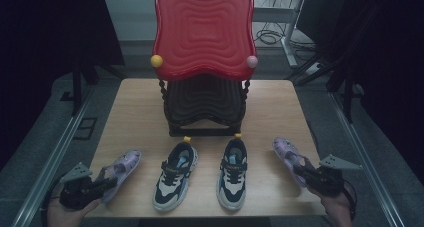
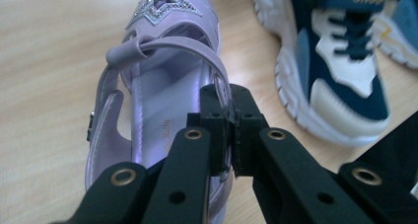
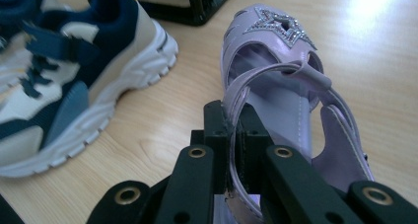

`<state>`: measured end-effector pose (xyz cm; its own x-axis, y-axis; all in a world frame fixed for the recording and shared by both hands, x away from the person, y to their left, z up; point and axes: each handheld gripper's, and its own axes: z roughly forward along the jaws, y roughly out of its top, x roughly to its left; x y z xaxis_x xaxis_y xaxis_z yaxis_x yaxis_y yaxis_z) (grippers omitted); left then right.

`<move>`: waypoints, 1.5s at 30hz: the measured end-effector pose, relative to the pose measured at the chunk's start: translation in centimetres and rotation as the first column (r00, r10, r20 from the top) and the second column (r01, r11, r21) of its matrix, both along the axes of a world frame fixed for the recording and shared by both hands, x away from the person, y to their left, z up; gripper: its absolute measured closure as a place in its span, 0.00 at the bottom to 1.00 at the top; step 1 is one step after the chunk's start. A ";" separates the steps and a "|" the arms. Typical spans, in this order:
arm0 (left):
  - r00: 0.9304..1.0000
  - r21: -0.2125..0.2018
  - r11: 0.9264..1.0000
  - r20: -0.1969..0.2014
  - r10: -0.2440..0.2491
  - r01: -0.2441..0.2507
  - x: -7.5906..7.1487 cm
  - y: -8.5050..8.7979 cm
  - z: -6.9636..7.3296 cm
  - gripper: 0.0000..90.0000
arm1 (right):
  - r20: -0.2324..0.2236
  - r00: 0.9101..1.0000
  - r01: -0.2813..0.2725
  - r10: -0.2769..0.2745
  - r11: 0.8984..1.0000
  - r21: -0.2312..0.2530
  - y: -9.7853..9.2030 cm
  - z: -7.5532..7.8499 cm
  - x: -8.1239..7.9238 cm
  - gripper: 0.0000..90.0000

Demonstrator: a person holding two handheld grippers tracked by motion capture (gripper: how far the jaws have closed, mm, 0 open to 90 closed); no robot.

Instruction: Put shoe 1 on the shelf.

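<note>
Item: two purple sandals at the table's front corners. Our left gripper (image 2: 230, 135) clenched the left sandal's (image 2: 162, 86) side; our right gripper (image 3: 231, 150) clenched the right sandal's (image 3: 281, 86). We judged both gripped, neither yet lifted toward the red rack (image 1: 202, 32).

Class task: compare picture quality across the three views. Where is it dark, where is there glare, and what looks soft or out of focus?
High view: dim, surroundings nearly black, the red shelf top brightest. Left gripper view: bright and even, left purple sandal sharp, sneaker slightly soft. Right gripper view: white glare on the table at upper right, near sneaker blurred.
</note>
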<state>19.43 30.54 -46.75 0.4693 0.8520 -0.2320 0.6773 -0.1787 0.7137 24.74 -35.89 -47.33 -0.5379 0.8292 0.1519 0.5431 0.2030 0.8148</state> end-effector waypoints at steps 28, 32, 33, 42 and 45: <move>0.991 -0.125 0.988 0.108 -0.081 0.094 2.9 -3.6 3.7 0.96 | 0.114 0.989 -0.108 0.096 0.989 0.104 3.9 3.5 1.5 0.96; 0.990 -0.130 0.987 0.114 -0.081 0.096 3.3 -4.0 3.9 0.96 | 0.122 0.987 -0.114 0.101 0.988 0.106 4.3 3.7 1.5 0.96; 0.990 -0.131 0.987 0.116 -0.082 0.097 3.5 -4.1 3.9 0.96 | 0.125 0.987 -0.115 0.101 0.988 0.108 4.4 3.7 1.6 0.96; 0.986 -0.148 0.983 0.136 -0.092 0.112 4.1 -5.2 4.4 0.96 | 0.142 0.982 -0.141 0.124 0.983 0.116 5.5 4.2 2.0 0.96; 0.985 -0.147 0.982 0.142 -0.098 0.119 4.4 -5.6 4.5 0.96 | 0.146 0.980 -0.153 0.135 0.981 0.117 6.0 4.4 2.1 0.96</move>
